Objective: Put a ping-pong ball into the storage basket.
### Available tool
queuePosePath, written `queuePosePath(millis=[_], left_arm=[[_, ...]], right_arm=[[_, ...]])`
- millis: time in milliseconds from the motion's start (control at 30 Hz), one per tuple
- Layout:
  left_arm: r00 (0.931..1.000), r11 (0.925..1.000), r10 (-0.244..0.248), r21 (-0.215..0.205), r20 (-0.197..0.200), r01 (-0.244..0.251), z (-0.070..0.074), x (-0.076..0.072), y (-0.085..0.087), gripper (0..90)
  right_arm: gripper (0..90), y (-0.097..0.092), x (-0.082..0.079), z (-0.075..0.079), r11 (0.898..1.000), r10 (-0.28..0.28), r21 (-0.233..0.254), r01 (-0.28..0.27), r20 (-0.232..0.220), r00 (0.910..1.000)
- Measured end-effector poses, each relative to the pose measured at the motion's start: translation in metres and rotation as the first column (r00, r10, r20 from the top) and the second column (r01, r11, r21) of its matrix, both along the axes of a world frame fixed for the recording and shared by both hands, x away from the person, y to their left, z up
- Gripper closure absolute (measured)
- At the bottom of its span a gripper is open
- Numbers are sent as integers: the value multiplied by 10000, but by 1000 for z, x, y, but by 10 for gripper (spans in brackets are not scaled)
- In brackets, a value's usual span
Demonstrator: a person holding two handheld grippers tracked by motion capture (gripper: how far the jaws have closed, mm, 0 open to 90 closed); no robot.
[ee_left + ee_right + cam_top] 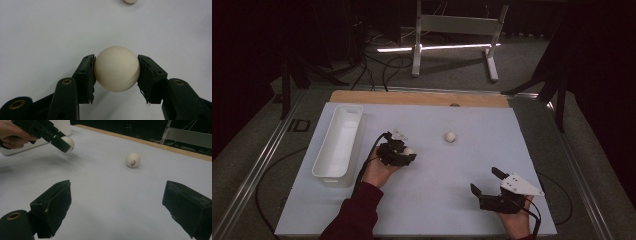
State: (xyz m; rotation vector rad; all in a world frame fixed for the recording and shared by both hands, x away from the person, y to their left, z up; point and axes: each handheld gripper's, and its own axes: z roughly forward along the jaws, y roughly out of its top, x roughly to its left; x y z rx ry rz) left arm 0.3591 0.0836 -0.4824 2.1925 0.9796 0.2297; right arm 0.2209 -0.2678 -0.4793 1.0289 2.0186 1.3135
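My left gripper (408, 152) (116, 72) is shut on a cream-white ball (116, 68) (409, 151) (68, 142), pads pressed on both of its sides, held a little above the white table sheet (427, 195). A second white ball (450, 136) (133, 159) (130, 1) with small dark print lies on the sheet farther back and to the right. My right gripper (486, 181) (116, 207) rests near the front right of the sheet, jaws wide open with nothing between them, pointing toward the second ball.
A long white bin (339, 142) stands along the left side of the sheet, left of my left hand. A wooden strip (422, 98) borders the table's far edge. A white metal stand (457, 35) and cables lie on the floor beyond.
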Motion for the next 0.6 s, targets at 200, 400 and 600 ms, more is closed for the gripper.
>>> queuePosePath(millis=[200, 400, 600], left_arm=[[10000, 10000, -28, -65, 72, 28, 7, -3, 4, 513], [9999, 9995, 15, -330, 106, -11, 12, -5, 8, 514], [9997, 9985, 106, -531, 224, -94, 19, -7, 12, 514]], right_arm=[[81, 0, 0, 0, 10000, 3, -2, -3, -10, 10000], [81, 0, 0, 0, 10000, 2, -13, -2, -9, 10000], [81, 0, 0, 0, 10000, 1, -12, -1, -8, 10000]])
